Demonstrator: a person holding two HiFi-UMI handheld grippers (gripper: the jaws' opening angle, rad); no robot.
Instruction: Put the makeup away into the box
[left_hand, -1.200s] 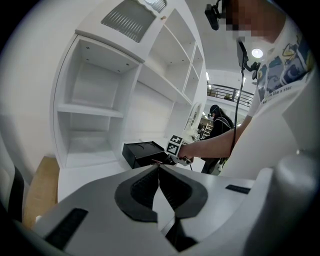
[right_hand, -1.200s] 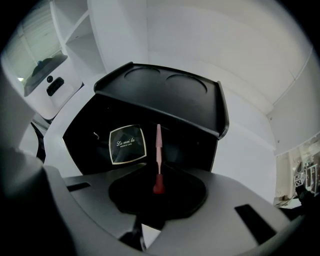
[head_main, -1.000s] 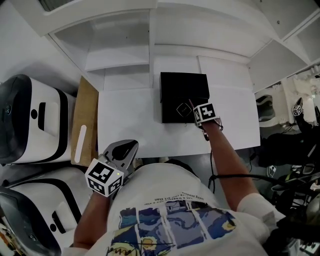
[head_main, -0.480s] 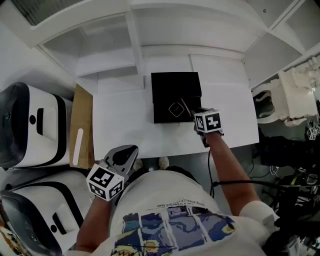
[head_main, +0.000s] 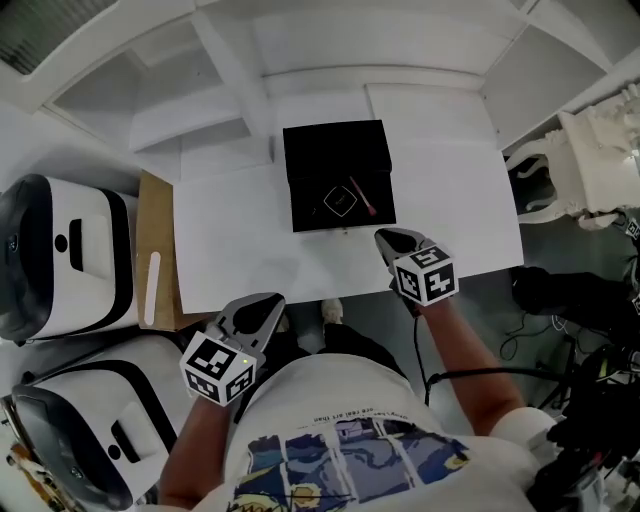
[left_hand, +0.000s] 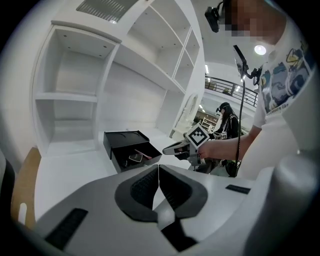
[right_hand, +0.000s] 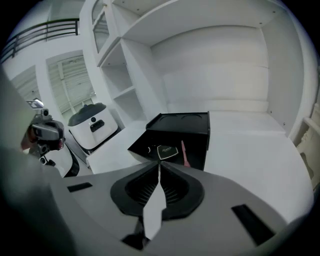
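**Both claws empty; the makeup lies in the open box**

The right gripper (head_main: 387, 239) hangs over the front edge of the white table (head_main: 230, 255). Its jaws are closing tip to tip with nothing between them. It points down toward the black box (head_main: 335, 150), stands just in front of the box's near right corner, and is apart from it. The left gripper (head_main: 266, 303) has its jaws pressed together and is also empty. It is held off the table's front edge, close to the person's body and well apart from the box.

Inside the box's open tray lie a dark compact (head_main: 340, 201) and, just to its right, a thin pink stick (head_main: 362, 196). The lid stands behind them.

The table top is bare white on both sides of the box, with more room on the left. White shelving (head_main: 190, 125) closes off the back. A brown board (head_main: 155, 230) stands against the table's left edge, and white machines (head_main: 60, 250) stand beyond it.
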